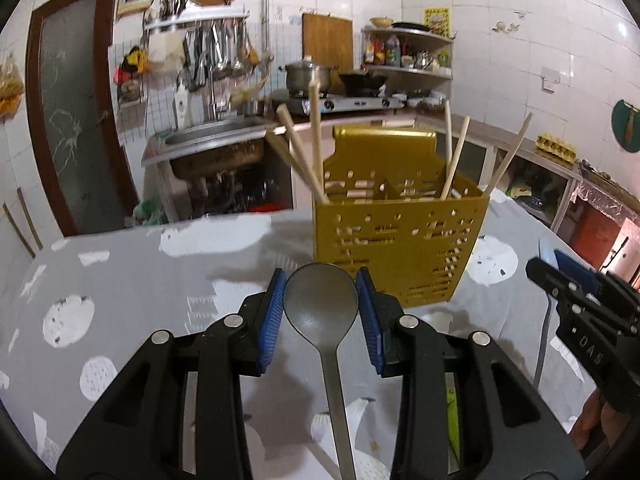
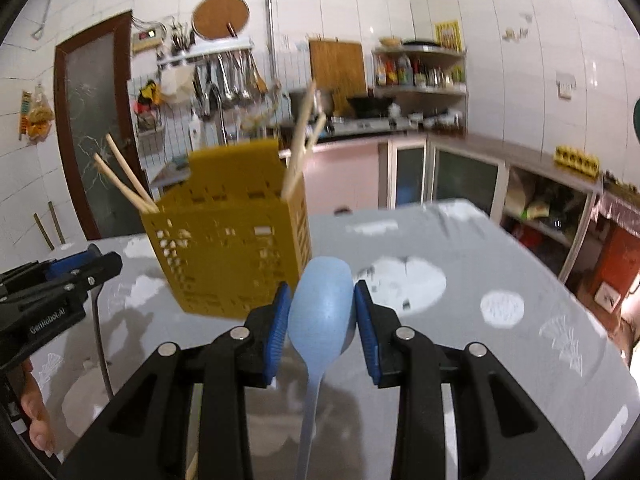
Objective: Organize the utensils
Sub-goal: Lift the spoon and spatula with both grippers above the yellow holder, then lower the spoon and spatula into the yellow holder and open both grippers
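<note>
the left gripper [image 1: 321, 312] is gripping a grey spoon [image 1: 321, 308] by its bowl, the two blue pads [image 1: 272, 320] pressing against either side of it, bowl pointing forward and the thin handle running back toward the camera between the arms. the right gripper [image 2: 321, 316] is doing the same with a light blue spoon [image 2: 321, 308], its jaws clenched on the bowl and the handle trailing back below the fingers.

both are hovering over a table [image 1: 132, 280] wearing a grey cloth with white round patches. a yellow perforated holder [image 1: 400, 232] is standing on that cloth just ahead of the left gripper, slightly to its right; from the right wrist view the same holder [image 2: 232, 252] is sitting ahead and to the left. wooden chopsticks [image 1: 316, 136] are leaning out of its compartments, some at the left side and some at the right, their tips fanning outward.

the right gripper is showing at the far right edge of the left wrist view, and the left one is showing at the far left edge of the right wrist view, so the two are working side by side, apart from each other. the right wrist view is blurring a little around the holder.
</note>
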